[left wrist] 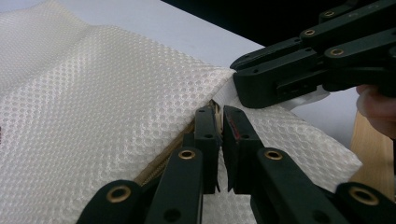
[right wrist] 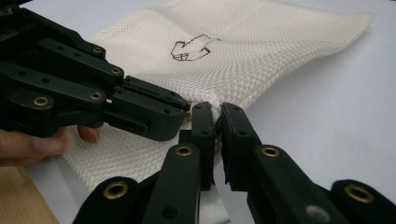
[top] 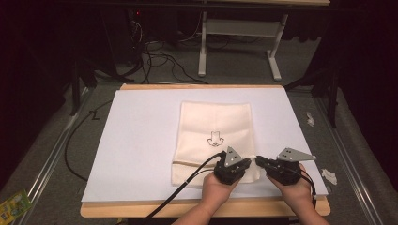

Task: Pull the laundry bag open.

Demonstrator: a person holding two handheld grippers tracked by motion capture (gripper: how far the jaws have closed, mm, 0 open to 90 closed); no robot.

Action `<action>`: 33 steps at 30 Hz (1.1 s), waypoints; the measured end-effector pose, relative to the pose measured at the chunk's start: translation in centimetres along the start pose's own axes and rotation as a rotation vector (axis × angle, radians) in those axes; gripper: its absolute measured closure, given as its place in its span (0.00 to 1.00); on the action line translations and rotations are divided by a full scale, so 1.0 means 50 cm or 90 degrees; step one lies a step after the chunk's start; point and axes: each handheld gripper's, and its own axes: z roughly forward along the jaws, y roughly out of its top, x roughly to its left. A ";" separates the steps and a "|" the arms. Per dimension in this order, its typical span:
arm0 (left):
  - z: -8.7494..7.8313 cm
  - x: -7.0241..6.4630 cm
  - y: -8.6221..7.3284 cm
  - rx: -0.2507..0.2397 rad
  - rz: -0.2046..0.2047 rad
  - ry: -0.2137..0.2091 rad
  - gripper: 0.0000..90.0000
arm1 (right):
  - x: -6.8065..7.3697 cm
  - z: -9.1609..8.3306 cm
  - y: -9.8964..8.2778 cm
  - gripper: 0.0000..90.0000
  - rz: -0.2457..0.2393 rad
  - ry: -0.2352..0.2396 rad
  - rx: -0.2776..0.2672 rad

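I had the cream-white mesh laundry bag with a small black drawing (top: 215, 140) lying flat on the white sheet (top: 141, 140) that covered the wooden table (top: 197, 208), its zipper edge toward me. My left gripper (top: 247, 163) was pinched tight at the zipper's end by the bag's near right corner, and my right gripper (top: 259, 161) was clamped on the fabric of that same corner, the two tips almost touching. So the grasp was made. Judging from the zipper (left wrist: 159, 168), which I saw only in part, the pull along it was not yet done.
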 end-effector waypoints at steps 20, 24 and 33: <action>-0.012 0.006 -0.006 0.014 0.013 0.005 0.97 | 0.007 0.006 0.002 0.96 -0.001 -0.009 0.015; -0.016 0.008 -0.007 0.015 0.013 0.002 0.97 | 0.012 0.008 0.002 0.96 -0.007 -0.010 0.018; -0.020 0.013 -0.005 0.013 0.005 0.003 0.98 | 0.016 0.006 0.008 0.97 -0.012 -0.010 0.012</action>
